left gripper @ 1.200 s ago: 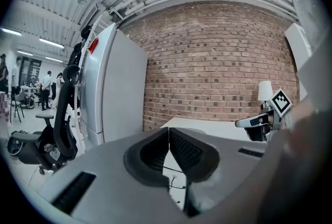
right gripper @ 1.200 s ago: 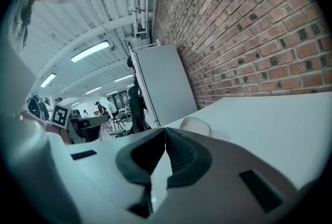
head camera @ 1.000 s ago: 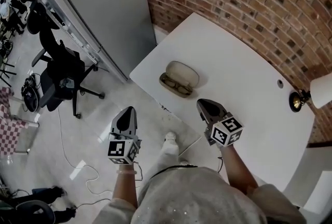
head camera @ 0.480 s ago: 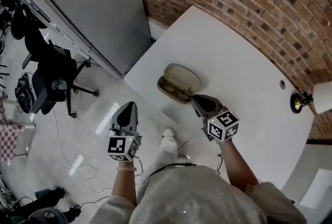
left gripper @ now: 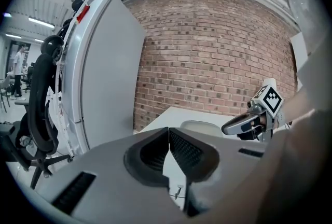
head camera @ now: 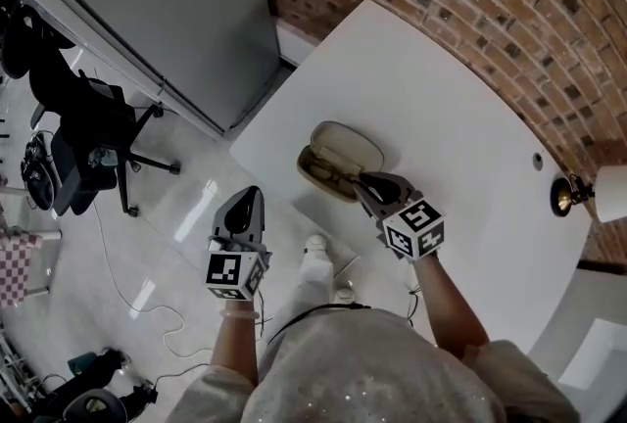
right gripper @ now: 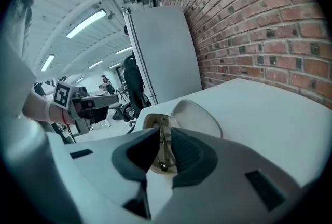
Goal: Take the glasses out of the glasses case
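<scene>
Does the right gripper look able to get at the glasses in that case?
Probably yes. The glasses case lies open, the glasses sit exposed, and the right gripper, jaws apart, is at its rim with nothing between.

Two handheld grippers, left held back, right reaching forward.

The left gripper point(head camera: 249, 195) hangs low and close to the body on a nearly straight left forearm point(head camera: 236, 351). Its marker cube point(head camera: 233, 275) faces up, its nose points forward, and its jaws are pressed together with nothing between them. The right gripper point(head camera: 365, 181) is stretched farther out and angled forward-left on the right forearm point(head camera: 447, 306). Its jaws stand a narrow gap apart, tips tilted downward. From these angles it is hard to say whether the pads point(right gripper: 187, 151) touch anything. The two grippers are well apart.
</scene>
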